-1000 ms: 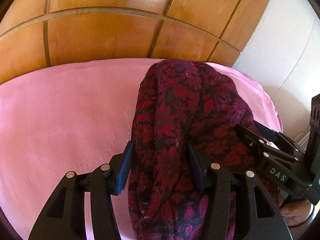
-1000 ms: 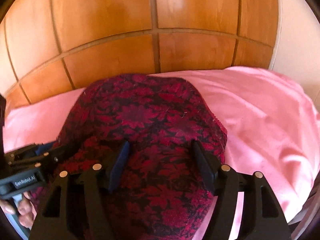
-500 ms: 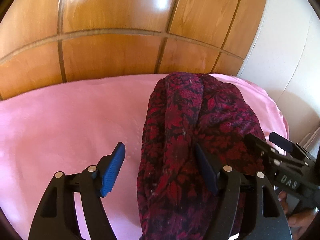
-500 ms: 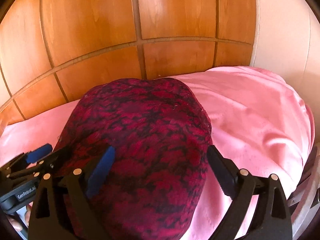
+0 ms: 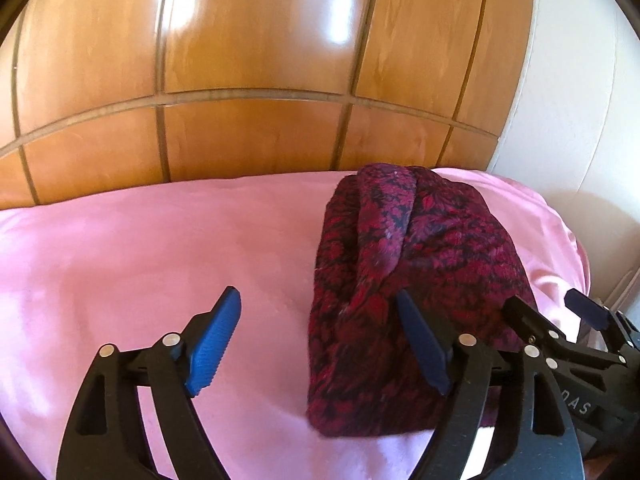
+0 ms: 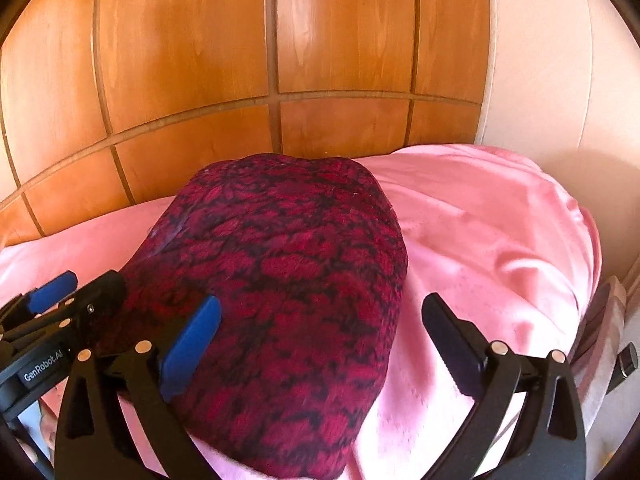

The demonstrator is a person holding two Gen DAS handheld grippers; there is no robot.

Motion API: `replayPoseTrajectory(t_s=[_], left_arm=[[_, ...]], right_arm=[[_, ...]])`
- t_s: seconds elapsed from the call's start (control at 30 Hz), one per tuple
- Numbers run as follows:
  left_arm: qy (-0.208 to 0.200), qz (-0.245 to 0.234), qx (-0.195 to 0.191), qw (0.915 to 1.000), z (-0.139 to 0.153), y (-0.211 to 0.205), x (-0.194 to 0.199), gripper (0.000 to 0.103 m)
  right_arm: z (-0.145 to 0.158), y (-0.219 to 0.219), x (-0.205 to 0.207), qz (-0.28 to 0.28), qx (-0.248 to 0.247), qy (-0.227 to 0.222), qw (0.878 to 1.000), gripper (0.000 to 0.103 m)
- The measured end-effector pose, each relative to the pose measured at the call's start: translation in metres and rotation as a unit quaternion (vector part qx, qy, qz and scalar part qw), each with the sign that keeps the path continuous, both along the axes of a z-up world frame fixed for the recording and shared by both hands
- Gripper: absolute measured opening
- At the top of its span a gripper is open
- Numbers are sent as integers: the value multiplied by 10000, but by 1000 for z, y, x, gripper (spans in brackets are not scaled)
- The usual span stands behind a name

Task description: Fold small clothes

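Observation:
A dark red and black floral garment (image 5: pixel 408 280) lies folded in a thick bundle on the pink sheet (image 5: pixel 140 248); it also shows in the right wrist view (image 6: pixel 288 288). My left gripper (image 5: pixel 320 344) is open and empty, above the bundle's near left edge, its right finger over the cloth. My right gripper (image 6: pixel 320 340) is open and empty, above the bundle's near right edge. The right gripper shows at the right of the left wrist view (image 5: pixel 560 320). The left gripper shows at the left of the right wrist view (image 6: pixel 76 288).
A wooden panelled headboard (image 5: pixel 256 80) stands behind the bed. A white wall (image 5: pixel 580 100) is at the right. The pink sheet (image 6: pixel 500 220) drops off at the bed's right edge, with wrinkles there.
Both grippers have opened wider and pulled back and up off the garment, which now lies released on the sheet as a folded bundle.

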State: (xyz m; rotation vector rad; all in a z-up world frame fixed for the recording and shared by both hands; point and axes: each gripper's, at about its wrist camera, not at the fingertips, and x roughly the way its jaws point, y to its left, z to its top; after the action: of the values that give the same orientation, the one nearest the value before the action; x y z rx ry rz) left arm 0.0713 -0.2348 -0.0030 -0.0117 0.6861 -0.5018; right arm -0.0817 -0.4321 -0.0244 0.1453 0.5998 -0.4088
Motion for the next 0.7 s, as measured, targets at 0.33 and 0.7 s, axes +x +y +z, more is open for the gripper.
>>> replayPoseTrajectory(t_s=[0.33, 0.7], left_arm=[[-335, 406, 110, 9986, 1, 39, -30, 95], [-220, 676, 36, 9975, -2, 60, -50, 99]], right_arm=[[3, 29, -32, -501, 103, -230, 9984, 101], [-7, 55, -50, -732, -107, -104, 9972, 101]])
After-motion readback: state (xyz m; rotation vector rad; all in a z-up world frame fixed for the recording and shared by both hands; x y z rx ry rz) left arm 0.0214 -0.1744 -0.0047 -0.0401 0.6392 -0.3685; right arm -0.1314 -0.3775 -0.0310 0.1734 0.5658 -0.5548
